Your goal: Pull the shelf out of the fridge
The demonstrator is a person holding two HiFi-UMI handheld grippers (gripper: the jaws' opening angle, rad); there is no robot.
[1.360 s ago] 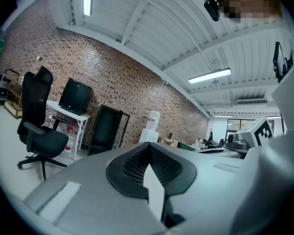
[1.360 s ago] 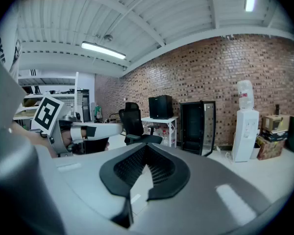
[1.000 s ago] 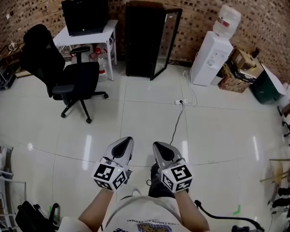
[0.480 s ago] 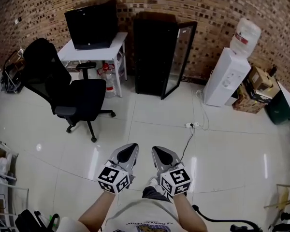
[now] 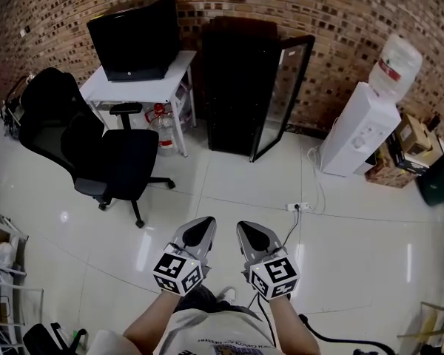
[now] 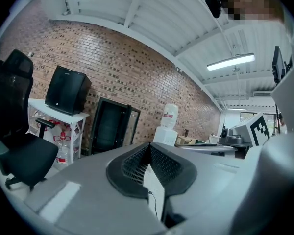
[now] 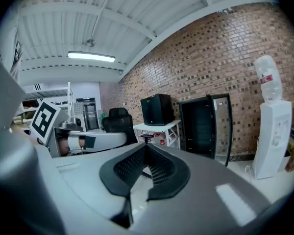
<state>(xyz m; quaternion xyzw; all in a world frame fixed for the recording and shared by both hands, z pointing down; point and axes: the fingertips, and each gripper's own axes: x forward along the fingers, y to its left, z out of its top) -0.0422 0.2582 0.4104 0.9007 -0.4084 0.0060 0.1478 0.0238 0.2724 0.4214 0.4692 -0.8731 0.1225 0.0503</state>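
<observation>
Two tools are held side by side at six o'clock, the left tool (image 5: 198, 231) and the right tool (image 5: 250, 235), each with jaws pressed together on nothing, as nothing is yet within reach. The black fridge (image 5: 235, 87) is seen at twelve o'clock, well apart across the floor (image 5: 229, 180), its glass door (image 5: 285, 98) swung open for access; the shelf is lost in its dark interior.

The fridge (image 5: 237, 87), table (image 5: 144, 87) and office chair (image 5: 96, 146) loom nearer as the person advances across the floor (image 5: 229, 191).
</observation>
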